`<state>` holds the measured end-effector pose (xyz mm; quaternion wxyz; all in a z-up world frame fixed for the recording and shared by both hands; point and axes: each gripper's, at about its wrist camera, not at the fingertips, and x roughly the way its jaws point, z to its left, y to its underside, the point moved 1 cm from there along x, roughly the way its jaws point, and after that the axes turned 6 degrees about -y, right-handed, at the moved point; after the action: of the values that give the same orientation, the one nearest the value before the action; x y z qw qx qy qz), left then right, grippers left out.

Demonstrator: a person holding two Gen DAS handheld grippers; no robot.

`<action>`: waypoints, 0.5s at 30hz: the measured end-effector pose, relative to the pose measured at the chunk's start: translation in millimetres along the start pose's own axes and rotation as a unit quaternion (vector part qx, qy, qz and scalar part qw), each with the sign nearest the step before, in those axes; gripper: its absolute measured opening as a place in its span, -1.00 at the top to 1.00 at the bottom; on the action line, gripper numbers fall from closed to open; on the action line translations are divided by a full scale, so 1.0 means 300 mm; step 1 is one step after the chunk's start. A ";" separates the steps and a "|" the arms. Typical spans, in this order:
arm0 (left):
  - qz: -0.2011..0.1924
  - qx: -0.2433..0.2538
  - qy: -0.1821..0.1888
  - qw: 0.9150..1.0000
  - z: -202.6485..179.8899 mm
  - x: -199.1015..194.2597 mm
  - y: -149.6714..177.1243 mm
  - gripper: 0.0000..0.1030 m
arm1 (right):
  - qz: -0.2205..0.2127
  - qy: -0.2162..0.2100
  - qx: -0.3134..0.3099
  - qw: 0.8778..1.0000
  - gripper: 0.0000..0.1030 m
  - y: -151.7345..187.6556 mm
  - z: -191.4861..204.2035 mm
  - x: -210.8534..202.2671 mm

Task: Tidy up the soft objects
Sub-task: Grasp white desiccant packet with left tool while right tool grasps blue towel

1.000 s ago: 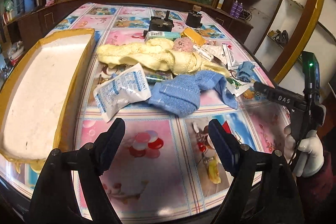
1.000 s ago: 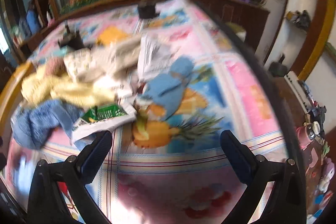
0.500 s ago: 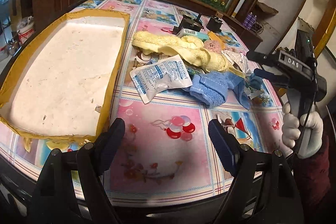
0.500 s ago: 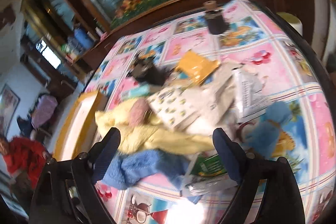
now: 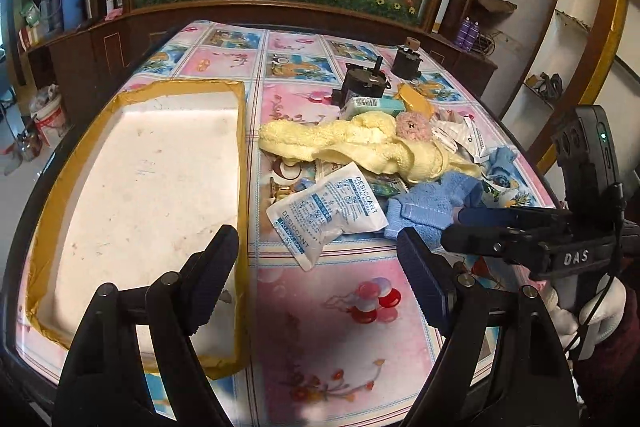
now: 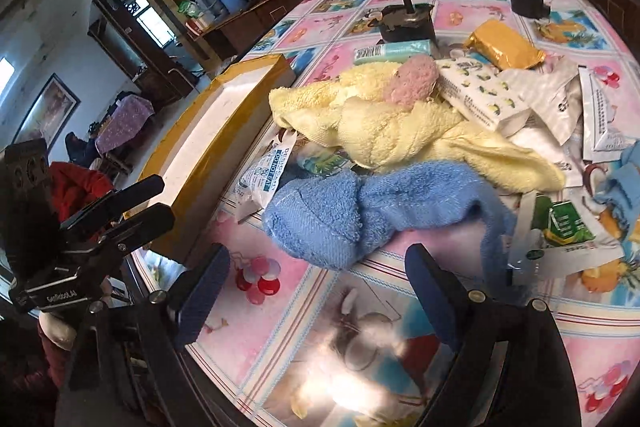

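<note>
Listing the table's contents at this moment: a shallow white tray with a tan taped rim (image 5: 240, 163) lies bare on the left; beside it sits a mixed heap. Soft items: one blue towel (image 6: 360, 211) at the near edge of the heap, one yellow towel (image 6: 384, 123) behind and partly over it, one pink fuzzy ball (image 6: 412, 83) on the yellow towel. Non-soft items among them: a desiccant packet (image 5: 328, 211), a patterned carton (image 6: 480, 95), an orange pouch (image 6: 504, 47), assorted sachets. Right gripper (image 6: 316, 287): over the past second it has swung from the sachets round to the blue towel, its jaws closing slightly from their widest; they stand released and hold nothing, the towel lying just ahead of the tips. Left gripper (image 5: 320, 275): jaws spread and unchanged, nothing between them, now with the tray's right rim below it instead of the open tablecloth. Judgement: no soft item sorted yet; the blue towel looks to be the first pick, the tray its likely destination.
</note>
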<state>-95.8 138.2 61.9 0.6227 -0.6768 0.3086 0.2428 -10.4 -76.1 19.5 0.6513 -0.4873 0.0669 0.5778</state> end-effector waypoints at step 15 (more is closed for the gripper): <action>0.057 0.116 0.002 0.992 -0.125 0.187 -0.045 -0.60 | -0.014 0.061 0.031 0.998 -0.09 0.010 -0.051 -0.011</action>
<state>-49.3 94.9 35.1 0.6816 -0.5815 0.3741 0.2393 -6.4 -89.7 12.1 0.6690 -0.5019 0.1173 0.5355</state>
